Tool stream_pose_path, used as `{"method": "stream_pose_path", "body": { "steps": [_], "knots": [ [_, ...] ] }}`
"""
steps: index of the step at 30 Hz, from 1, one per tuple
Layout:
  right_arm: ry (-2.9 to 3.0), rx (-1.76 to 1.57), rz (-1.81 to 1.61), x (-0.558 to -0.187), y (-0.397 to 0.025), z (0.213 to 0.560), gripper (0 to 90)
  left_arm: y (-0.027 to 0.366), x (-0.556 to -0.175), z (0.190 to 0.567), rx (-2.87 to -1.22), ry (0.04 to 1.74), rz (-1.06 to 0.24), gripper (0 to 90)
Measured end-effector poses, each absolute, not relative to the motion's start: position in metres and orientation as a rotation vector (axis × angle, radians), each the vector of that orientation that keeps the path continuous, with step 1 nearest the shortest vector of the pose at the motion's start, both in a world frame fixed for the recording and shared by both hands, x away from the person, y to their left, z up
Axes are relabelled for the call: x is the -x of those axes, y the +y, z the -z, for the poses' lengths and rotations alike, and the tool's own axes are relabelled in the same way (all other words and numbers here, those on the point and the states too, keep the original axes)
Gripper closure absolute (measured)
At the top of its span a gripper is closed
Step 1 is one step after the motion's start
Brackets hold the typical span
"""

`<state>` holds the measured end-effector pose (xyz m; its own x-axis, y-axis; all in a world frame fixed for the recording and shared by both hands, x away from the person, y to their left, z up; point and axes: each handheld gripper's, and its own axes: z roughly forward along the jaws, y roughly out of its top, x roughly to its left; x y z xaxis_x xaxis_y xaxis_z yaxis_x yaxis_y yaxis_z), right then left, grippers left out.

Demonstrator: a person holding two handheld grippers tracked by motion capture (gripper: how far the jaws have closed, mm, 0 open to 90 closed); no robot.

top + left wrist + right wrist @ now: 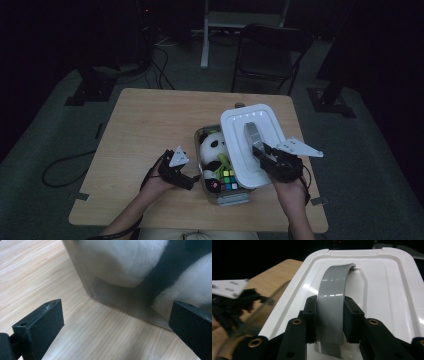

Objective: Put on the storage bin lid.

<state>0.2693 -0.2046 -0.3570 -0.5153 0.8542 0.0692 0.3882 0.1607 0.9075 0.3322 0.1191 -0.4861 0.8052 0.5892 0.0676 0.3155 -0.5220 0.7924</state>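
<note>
Right hand-held gripper (329, 322) at 4 o'clock of the table (150, 125), jaws closed on grey handle (333, 297) of white lid (250, 142). Lid held tilted above clear storage box (227, 196), covering its right part, far edge of lid toward 12 o'clock. In right gripper view, handle arched up between both jaws, pads pressing on its two sides, white lid surface around it.

Left hand-held gripper (186, 179) at 7 o'clock, just beside left wall of box, jaws spread wide, nothing between them. In left gripper view, both black jaws far apart over wood grain, transparent box wall (110, 297) directly ahead, resting on table.

Inside box: panda plush (214, 147) toward 12 o'clock end, seen also through wall as white and black fur (125, 262); Rubik's cube (230, 179) toward 6 o'clock end; something green between them, too small to name. Dark folding chair (270, 55) on floor beyond table at 12 o'clock.
</note>
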Motion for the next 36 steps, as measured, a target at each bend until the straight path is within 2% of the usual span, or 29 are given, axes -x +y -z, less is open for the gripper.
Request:
{"method": "stream_pose_path", "body": {
  "steps": [9,19,36],
  "knots": [
    [2.09,-1.135,-1.369,-0.272,-0.174,0.367,68.1,0.101,-0.329,0.488,-2.172,0.624,-0.389,0.5],
    [2.153,-1.16,-1.35,-0.28,-0.157,0.387,68.1,0.121,-0.319,0.488,-2.156,0.675,-0.41,0.5],
    [2.171,-1.178,-1.336,-0.281,-0.149,0.394,67.3,0.135,-0.311,0.495,-2.15,0.716,-0.408,0.5]
  ]
}}
